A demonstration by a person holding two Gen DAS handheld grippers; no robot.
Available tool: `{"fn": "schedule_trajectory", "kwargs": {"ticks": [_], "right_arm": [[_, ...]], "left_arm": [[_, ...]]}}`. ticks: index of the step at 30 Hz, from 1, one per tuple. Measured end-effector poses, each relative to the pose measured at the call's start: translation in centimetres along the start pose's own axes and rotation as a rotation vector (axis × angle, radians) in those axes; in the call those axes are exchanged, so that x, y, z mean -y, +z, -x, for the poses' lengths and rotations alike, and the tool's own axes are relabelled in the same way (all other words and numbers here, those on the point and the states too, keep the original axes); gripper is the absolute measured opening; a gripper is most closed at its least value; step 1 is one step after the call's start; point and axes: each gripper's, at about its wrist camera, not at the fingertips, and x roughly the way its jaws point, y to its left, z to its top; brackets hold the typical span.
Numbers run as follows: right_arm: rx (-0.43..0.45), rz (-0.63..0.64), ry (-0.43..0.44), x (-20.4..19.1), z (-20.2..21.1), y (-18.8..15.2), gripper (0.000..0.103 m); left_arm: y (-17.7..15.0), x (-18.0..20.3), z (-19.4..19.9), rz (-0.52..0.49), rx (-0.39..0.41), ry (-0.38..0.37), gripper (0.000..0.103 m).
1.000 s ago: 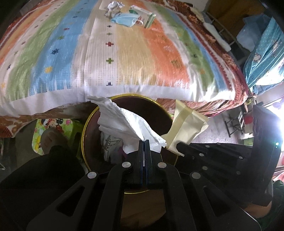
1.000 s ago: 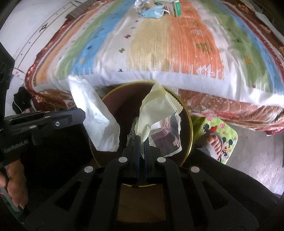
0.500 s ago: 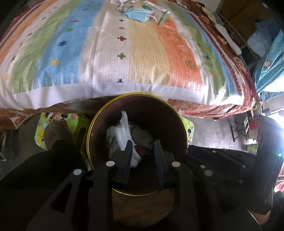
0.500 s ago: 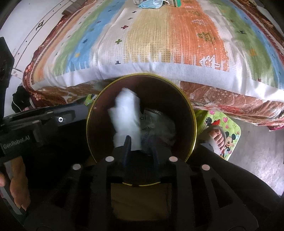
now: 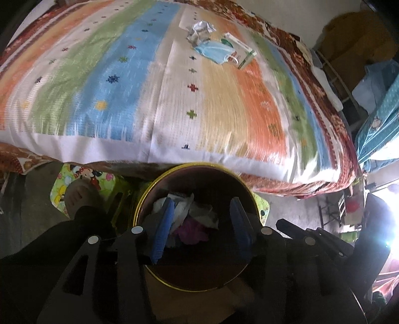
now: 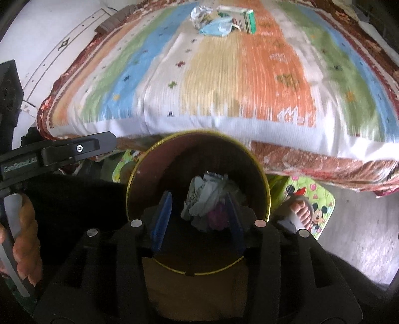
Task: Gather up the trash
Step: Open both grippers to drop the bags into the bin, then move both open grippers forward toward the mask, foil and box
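Note:
A round brown bin with a gold rim (image 5: 154, 189) (image 6: 139, 164) stands on the floor at the foot of the bed, with white tissue and wrappers (image 5: 189, 211) (image 6: 207, 197) and something pink inside. My left gripper (image 5: 202, 221) is open and empty above the bin's mouth. My right gripper (image 6: 199, 219) is also open and empty above it. On the far part of the striped bedspread lie a crumpled silver wrapper (image 5: 200, 31) (image 6: 199, 15), a blue face mask (image 5: 215, 51) (image 6: 217, 28) and a green-and-white box (image 5: 243, 53) (image 6: 245, 18).
The bed with the striped blanket (image 5: 174, 99) (image 6: 224, 82) fills the far side. A green cartoon mat (image 5: 82, 179) (image 6: 314, 202) and bare feet (image 5: 79, 197) (image 6: 299, 206) flank the bin. A rack with clothes (image 5: 374, 99) stands at right. The left gripper's body (image 6: 57, 154) shows at left.
Both grippers opened wide and dropped the white tissue and the yellowish wrapper into the bin. Both views have tilted up toward the bed.

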Motion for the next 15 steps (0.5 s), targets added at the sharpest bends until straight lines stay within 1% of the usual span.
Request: {"fn": "schedule_trajectory", "kwargs": {"ticks": [1, 2, 3, 7, 12, 15], "right_arm": [[0.012, 0.007, 0.005, 0.0, 0.3, 0.3, 0.042], [0.024, 0.015, 0.003, 0.0, 0.5, 0.5, 0.043], [0.038, 0.025, -0.008, -0.1, 0.8, 0.8, 0.043], [0.088, 0.063, -0.054, -0.3, 1.8, 2.2, 0.047], [0.126, 0.085, -0.057, -0.2, 2.4, 4.1, 0.051], [0.151, 0.095, -0.062, -0.2, 2.8, 5.4, 0.053]], "left_arm": [[0.2, 0.0, 0.1, 0.002, 0.004, -0.002, 0.047], [0.5, -0.1, 0.2, 0.006, 0.011, -0.001, 0.050], [0.9, -0.1, 0.3, 0.013, 0.021, 0.005, 0.054], [2.3, 0.0, 0.6, 0.011, 0.057, 0.020, 0.062], [3.9, 0.4, 1.0, -0.016, 0.116, 0.063, 0.074], [5.1, 0.3, 1.2, -0.013, 0.135, 0.089, 0.077]]}}
